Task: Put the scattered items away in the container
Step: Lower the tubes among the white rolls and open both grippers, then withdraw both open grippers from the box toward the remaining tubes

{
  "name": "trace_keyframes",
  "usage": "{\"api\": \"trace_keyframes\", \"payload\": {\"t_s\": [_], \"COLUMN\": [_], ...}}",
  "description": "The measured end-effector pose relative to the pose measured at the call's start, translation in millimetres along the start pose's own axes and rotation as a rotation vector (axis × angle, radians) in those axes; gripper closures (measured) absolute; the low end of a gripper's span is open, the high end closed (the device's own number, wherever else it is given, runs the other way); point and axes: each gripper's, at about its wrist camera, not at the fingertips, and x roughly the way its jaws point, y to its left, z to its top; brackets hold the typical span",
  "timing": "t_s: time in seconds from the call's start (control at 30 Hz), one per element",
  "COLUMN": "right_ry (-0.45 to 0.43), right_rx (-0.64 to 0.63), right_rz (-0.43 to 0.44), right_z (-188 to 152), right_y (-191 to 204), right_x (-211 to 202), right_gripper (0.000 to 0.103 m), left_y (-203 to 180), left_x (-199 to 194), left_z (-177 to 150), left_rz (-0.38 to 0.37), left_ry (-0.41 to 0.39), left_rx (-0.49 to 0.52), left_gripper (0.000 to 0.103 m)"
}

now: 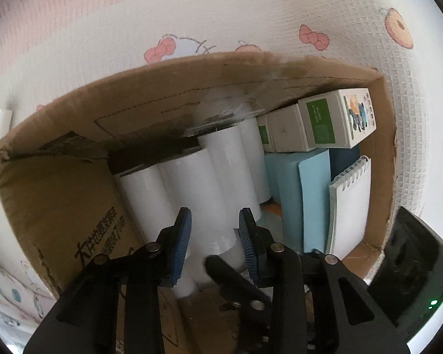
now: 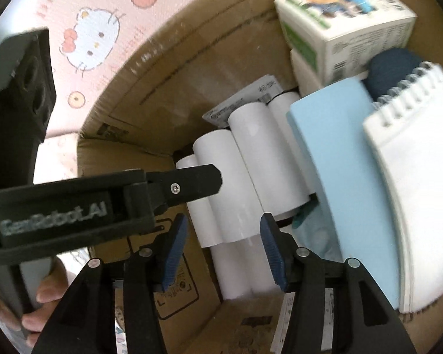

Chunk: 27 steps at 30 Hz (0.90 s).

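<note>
Both grippers point steeply down into the cardboard box (image 1: 59,206), which sits on a cartoon-print mat (image 1: 192,14).

White rolls (image 1: 192,188) lie side by side along the box floor, packed tight, I judge, to leave room. Light blue pad (image 1: 310,200) and spiral notepad (image 1: 351,206) stand on edge against the right wall. 2 small cartons (image 1: 325,124) are stacked in the far corner.

Left gripper (image 1: 215,247): jaws spread, straddling 1 roll; pads not clearly pressing it.

Right gripper (image 2: 221,250): jaws spread, nothing pinched, rolls directly below. The left unit's black finger crosses its view.

Outside the box, 1 white item (image 1: 0,129) remains on the mat.
</note>
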Motion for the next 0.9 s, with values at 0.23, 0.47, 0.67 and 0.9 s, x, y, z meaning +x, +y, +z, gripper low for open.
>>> {"api": "trace_keyframes", "payload": {"t_s": [0.23, 0.47, 0.67, 0.9], "right_ry": [-0.067, -0.044, -0.003, -0.01], "right_rx": [0.064, 0.075, 0.112, 0.133], "right_rz": [0.012, -0.004, -0.025, -0.043], "right_z": [-10, -11, -3, 6], "right_y": [-7, 2, 4, 5], "right_x": [-16, -6, 14, 15], "right_gripper": [0.083, 0.088, 0.088, 0.088], "left_y": [3, 9, 10, 5], "left_x": [-9, -10, -10, -8], "left_z": [-5, -14, -12, -12], "left_rz": [-0.012, -0.043, -0.049, 0.005], "left_ry": [-0.059, -0.082, -0.092, -0.162], "left_rx": [0.023, 0.036, 0.072, 0.126], "left_gripper": [0.09, 0.097, 0.097, 0.099]}}
